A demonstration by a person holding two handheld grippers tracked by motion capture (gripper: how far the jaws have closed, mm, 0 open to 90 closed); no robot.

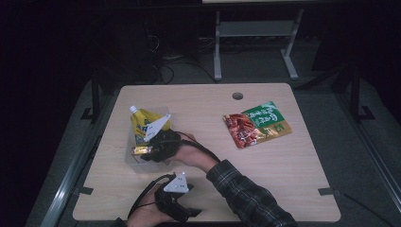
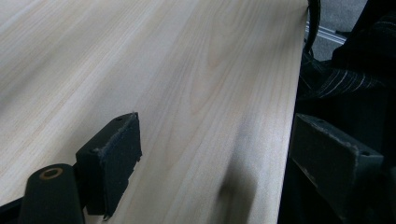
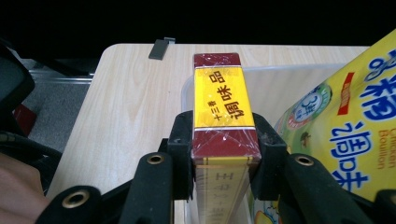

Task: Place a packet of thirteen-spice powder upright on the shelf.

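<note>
Currently my right gripper (image 3: 224, 140) is clamped on the seasoning box (image 3: 223, 109), both pads pressed flat against its long sides near the red end band. The jaws stand partly closed, as wide as the box. The box sits level in the grip, over the clear plastic bin (image 1: 130, 158) near the left edge of the table (image 1: 283, 165), beside the yellow bouillon pouch (image 3: 345, 126) that leans inside the bin with its white spout toward the far left corner.

My left gripper (image 2: 210, 158) is open with nothing between its jaws, parked over bare wood at the near edge of the table.

Handling notes: the box looks like thin card under glossy film, rectangular, crisp-edged. I judge it light and fairly stiff, but it would dent under a hard squeeze, and the film could let it slide. Gripping across the narrow width, as now, seems the right hold.

Materials: the pouch is soft printed foil, rounded and slack, likely to shift if nudged. The bin is thin translucent plastic with rounded corners. Well apart toward the right side lies a flat red-and-green sachet (image 1: 257, 124), glossy and limp. Tabletop is pale wood grain, matte and smooth.
</note>
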